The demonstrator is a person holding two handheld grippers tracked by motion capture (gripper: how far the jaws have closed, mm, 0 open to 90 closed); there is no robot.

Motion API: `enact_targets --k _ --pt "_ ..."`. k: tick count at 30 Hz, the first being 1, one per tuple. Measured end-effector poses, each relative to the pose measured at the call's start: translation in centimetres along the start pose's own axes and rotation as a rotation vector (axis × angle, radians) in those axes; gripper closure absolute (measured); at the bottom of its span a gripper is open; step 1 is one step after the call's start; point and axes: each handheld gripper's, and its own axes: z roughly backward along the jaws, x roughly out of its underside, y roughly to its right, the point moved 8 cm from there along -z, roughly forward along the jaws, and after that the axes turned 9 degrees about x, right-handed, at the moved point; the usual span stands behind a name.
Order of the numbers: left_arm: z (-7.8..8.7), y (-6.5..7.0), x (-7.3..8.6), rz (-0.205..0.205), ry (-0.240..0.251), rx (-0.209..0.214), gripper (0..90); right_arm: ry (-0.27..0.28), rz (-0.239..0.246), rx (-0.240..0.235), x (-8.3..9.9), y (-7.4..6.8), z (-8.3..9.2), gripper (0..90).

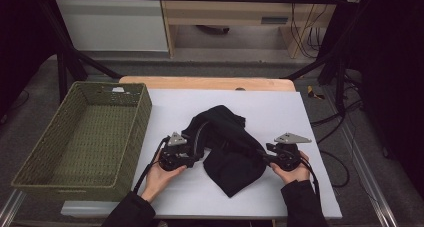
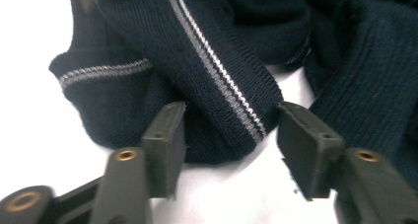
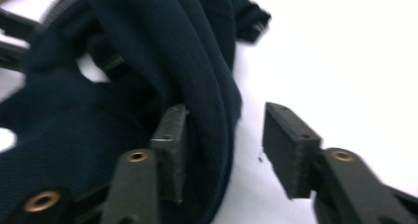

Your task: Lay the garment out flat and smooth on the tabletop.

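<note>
Jaws of both grippers stand partly apart, with cloth between them and no pad pressing. In the high view, the dark knitted garment [image 1: 226,149] lies crumpled near the middle of the white worktop [image 1: 310,117], well to the right of the woven green basket [image 1: 35,174]; the left gripper [image 1: 192,158] meets its left edge and the right gripper [image 1: 264,157] its right edge, each held in a hand [image 1: 162,176] entering from the bottom. The bundle's long axis runs roughly from the far left, where a folded part points away from the person, down to a rounded lobe at the near middle. In the left gripper view, a ribbed band with a pale stripe [image 2: 222,81] lies between the two pads [image 2: 165,145], with a gap visible on the right side; the band runs diagonally from upper left to lower right and ends just at the jaw line. In the right gripper view, a thick fold of the navy knit [image 3: 207,86] lies against the left pad [image 3: 172,145], while the right pad stands clear over bare worktop. Judged from its ribbing and slack folds, the garment is light, soft and limp, not fragile and not slippery; it will sag and stretch when lifted. The striped hem or cuff band is the firmest place to take hold, gripped across its full thickness so that no single layer pulls free.
</note>
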Motion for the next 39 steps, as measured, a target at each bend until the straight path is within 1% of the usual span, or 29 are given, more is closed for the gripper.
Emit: enact_targets --k 2,3,4,6,8,9,11,12,13,14,16,17,19,20,21,22,23,24,26,27,28,30,31,33,35,36,38,39 --pt "-0.1 -0.1 -0.1 0.009 0.005 0.003 50.2 0.036 0.015 -0.013 -0.7 -0.6 0.4 43.6" --pt "-0.1 -0.1 -0.1 0.015 0.005 0.003 53.2 0.055 0.027 -0.017 -1.2 -0.9 0.6 41.1" --pt "-0.1 -0.3 -0.2 0.013 0.004 -0.004 57.4 0.076 0.039 -0.026 -1.7 -1.4 0.8 39.8" --pt "-0.1 -0.2 -0.2 0.038 0.002 0.018 65.9 0.099 0.054 -0.046 -2.4 -2.1 1.0 38.2" --pt "-0.1 -0.2 -0.2 0.046 -0.008 0.024 73.2 0.110 0.070 -0.053 -3.0 -2.8 0.8 36.2" --pt "0.0 -0.2 -0.2 0.045 -0.018 0.022 76.2 0.106 0.075 -0.059 -3.3 -3.1 0.6 36.1" --pt "0.6 -0.1 -0.5 0.030 -0.041 0.003 78.9 0.107 0.081 -0.061 -4.0 -3.8 -0.1 35.1" --pt "1.1 -0.1 -0.8 0.014 -0.038 -0.009 79.5 0.104 0.089 -0.061 -4.3 -4.0 -0.4 35.4" --pt "1.7 0.0 -1.1 0.006 -0.034 -0.005 79.8 0.107 0.109 -0.059 -4.7 -4.3 -0.6 36.5" --pt "2.4 0.0 -1.6 0.005 -0.027 -0.009 80.0 0.112 0.128 -0.057 -5.1 -4.6 -0.9 40.0" --pt "3.9 0.0 -2.5 -0.010 -0.004 -0.021 80.3 0.126 0.176 -0.058 -5.7 -5.4 -1.3 47.9" --pt "4.8 -0.1 -3.1 -0.008 0.016 -0.027 80.4 0.130 0.193 -0.046 -6.0 -5.6 -1.6 52.3" --pt "5.9 -0.4 -3.7 -0.015 0.039 -0.041 80.4 0.130 0.233 -0.019 -6.4 -6.1 -2.2 64.8" --pt "6.4 -0.6 -3.9 -0.025 0.048 -0.050 80.4 0.127 0.243 -0.006 -6.5 -6.1 -2.3 69.7" --pt "6.7 -0.7 -4.0 -0.038 0.047 -0.056 80.4 0.126 0.244 0.004 -6.8 -6.0 -2.4 76.2" --pt "6.9 -0.8 -4.1 -0.049 0.053 -0.066 80.3 0.128 0.247 0.006 -6.9 -5.9 -2.4 80.4" --pt "7.1 -0.8 -4.1 -0.057 0.054 -0.069 80.3 0.126 0.245 0.010 -7.0 -5.7 -2.3 85.0" --pt "7.2 -0.8 -4.1 -0.060 0.049 -0.071 80.4 0.123 0.236 0.004 -7.1 -5.5 -2.1 85.6" --pt "7.4 -0.8 -4.2 -0.053 0.053 -0.078 80.3 0.126 0.200 -0.010 -7.3 -5.0 -1.5 86.3" --pt "7.6 -0.8 -4.3 -0.047 0.055 -0.078 80.4 0.135 0.180 -0.013 -7.5 -4.5 -1.0 86.5" --pt "7.8 -0.8 -4.5 -0.039 0.066 -0.077 80.4 0.147 0.163 -0.013 -7.7 -4.0 -0.5 86.6" --pt "8.6 -0.8 -4.9 -0.042 0.083 -0.092 80.4 0.167 0.136 -0.008 -8.0 -3.3 0.3 86.8" --pt "9.0 -0.7 -5.2 -0.038 0.096 -0.091 80.5 0.183 0.123 -0.001 -8.2 -2.7 0.9 86.8" --pt "9.9 -0.6 -5.8 -0.031 0.129 -0.091 80.6 0.198 0.104 0.008 -8.5 -1.8 1.7 86.8" --pt "10.5 -0.4 -6.5 -0.028 0.154 -0.081 80.6 0.216 0.086 0.016 -8.7 -0.9 2.4 86.9" --pt "10.7 -0.3 -6.8 -0.034 0.155 -0.087 80.6 0.222 0.072 0.017 -8.7 -0.6 2.7 86.9" --pt "11.0 0.0 -7.4 -0.043 0.157 -0.088 80.6 0.236 0.064 0.023 -8.9 0.0 3.3 86.9" --pt "11.2 0.1 -7.7 -0.045 0.166 -0.085 80.6 0.236 0.063 0.027 -8.9 0.2 3.4 86.9"
